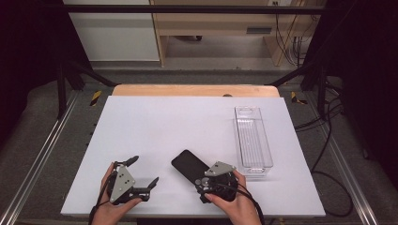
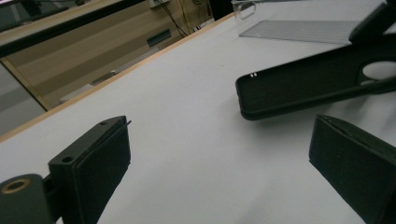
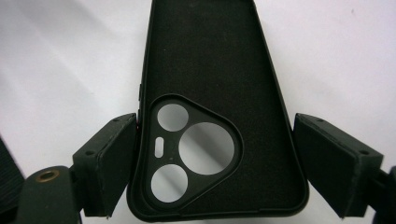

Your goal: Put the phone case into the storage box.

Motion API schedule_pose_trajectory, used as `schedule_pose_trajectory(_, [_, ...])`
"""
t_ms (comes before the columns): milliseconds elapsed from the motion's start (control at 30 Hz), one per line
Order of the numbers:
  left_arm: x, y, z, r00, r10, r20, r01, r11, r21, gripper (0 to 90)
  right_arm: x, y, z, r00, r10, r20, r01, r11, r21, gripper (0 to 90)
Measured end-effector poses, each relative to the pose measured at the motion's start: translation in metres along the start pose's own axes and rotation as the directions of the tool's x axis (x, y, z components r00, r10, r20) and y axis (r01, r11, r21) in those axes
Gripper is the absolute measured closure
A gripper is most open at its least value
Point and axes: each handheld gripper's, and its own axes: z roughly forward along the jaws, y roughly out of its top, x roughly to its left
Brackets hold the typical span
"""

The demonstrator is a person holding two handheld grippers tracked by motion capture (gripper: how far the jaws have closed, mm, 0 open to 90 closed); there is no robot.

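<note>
Your right claw (image 3: 205,163) straddles the camera-cutout end of the black phone case (image 3: 205,93), clamped across its width — both pads sit at its side edges, the case's far end lifted off the white worktop (image 1: 155,126), probably to carry it. Your left claw (image 2: 219,172), spread wide and empty, hovers beside it with the case just ahead, likely ready to steady it. Beyond your right claw stands the clear tray (image 1: 253,138), the probable destination.
</note>
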Motion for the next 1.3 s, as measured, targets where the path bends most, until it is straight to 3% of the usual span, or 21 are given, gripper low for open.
schedule_pose_trajectory(100, [-0.009,0.007,0.005,0.9989,0.047,-0.003,-0.047,0.9988,-0.01,6.6,-0.002,0.01,-0.008,1.0,-0.007,0.004,0.007,1.0,0.009,16.7])
schedule_pose_trajectory(200, [-0.018,0.016,0.012,0.992,0.125,-0.011,-0.126,0.992,-0.013,7.2,-0.006,0.025,-0.016,0.9998,-0.02,0.003,0.02,1.0,0.015,16.7])
schedule_pose_trajectory(267, [-0.023,0.022,0.017,0.9887,0.149,-0.016,-0.149,0.9887,-0.015,8.2,-0.01,0.039,-0.023,0.9995,-0.031,-0.004,0.031,0.999,0.013,16.7])
schedule_pose_trajectory(400, [-0.029,0.033,0.03,0.9733,0.227,-0.037,-0.228,0.9735,-0.024,9.9,-0.016,0.06,-0.03,0.9986,-0.048,-0.021,0.048,0.999,0.019,16.8])
schedule_pose_trajectory(500, [-0.027,0.044,0.04,0.9549,0.286,-0.081,-0.289,0.9566,-0.036,15.2,-0.021,0.081,-0.034,0.9959,-0.084,-0.034,0.085,0.996,0.03,16.7])
schedule_pose_trajectory(533, [-0.025,0.048,0.043,0.9391,0.318,-0.13,-0.326,0.9444,-0.044,16.5,-0.021,0.085,-0.035,0.9954,-0.089,-0.035,0.091,0.995,0.035,16.7])
schedule_pose_trajectory(567, [-0.025,0.048,0.043,0.9391,0.318,-0.13,-0.326,0.9444,-0.044,17.0,-0.021,0.089,-0.035,0.9943,-0.099,-0.039,0.1,0.994,0.036,16.6])
schedule_pose_trajectory(667, [-0.027,0.047,0.041,0.904,0.378,-0.2,-0.391,0.9197,-0.032,19.8,-0.019,0.094,-0.035,0.9921,-0.114,-0.053,0.116,0.992,0.044,16.6])
schedule_pose_trajectory(733, [-0.031,0.045,0.039,0.8833,0.419,-0.211,-0.431,0.9025,-0.012,22.9,-0.014,0.098,-0.032,0.9896,-0.126,-0.07,0.129,0.99,0.048,16.6])
schedule_pose_trajectory(767, [-0.033,0.044,0.039,0.8791,0.425,-0.215,-0.437,0.8995,-0.006,23.7,-0.012,0.1,-0.031,0.9889,-0.13,-0.072,0.133,0.99,0.052,16.6])
schedule_pose_trajectory(800, [-0.035,0.043,0.04,0.8794,0.427,-0.21,-0.437,0.8994,-0.002,26.0,-0.008,0.102,-0.026,0.9861,-0.143,-0.086,0.148,0.987,0.064,16.5])
schedule_pose_trajectory(900, [-0.042,0.039,0.041,0.8628,0.46,-0.21,-0.466,0.8844,0.02,31.9,-0.001,0.103,-0.021,0.9837,-0.152,-0.096,0.16,0.985,0.072,16.5])
schedule_pose_trajectory(967, [-0.046,0.036,0.041,0.8384,0.501,-0.215,-0.506,0.8619,0.035,33.3,0.0,0.104,-0.02,0.9832,-0.155,-0.097,0.162,0.984,0.073,16.5])
schedule_pose_trajectory(1100, [-0.046,0.034,0.04,0.8213,0.526,-0.221,-0.53,0.8468,0.045,39.0,0.004,0.107,-0.019,0.9805,-0.164,-0.109,0.172,0.982,0.076,16.4])
schedule_pose_trajectory(1167, [-0.044,0.034,0.039,0.8157,0.533,-0.225,-0.536,0.8425,0.051,40.3,0.005,0.107,-0.019,0.9797,-0.167,-0.111,0.176,0.982,0.075,16.4])
schedule_pose_trajectory(1267, [-0.043,0.032,0.039,0.8126,0.537,-0.228,-0.54,0.8402,0.055,44.1,0.005,0.107,-0.019,0.9776,-0.172,-0.122,0.182,0.98,0.079,16.3])
schedule_pose_trajectory(1300, [-0.044,0.032,0.039,0.8082,0.543,-0.228,-0.546,0.8361,0.058,44.1,0.005,0.107,-0.019,0.9776,-0.172,-0.122,0.182,0.98,0.079,16.3])
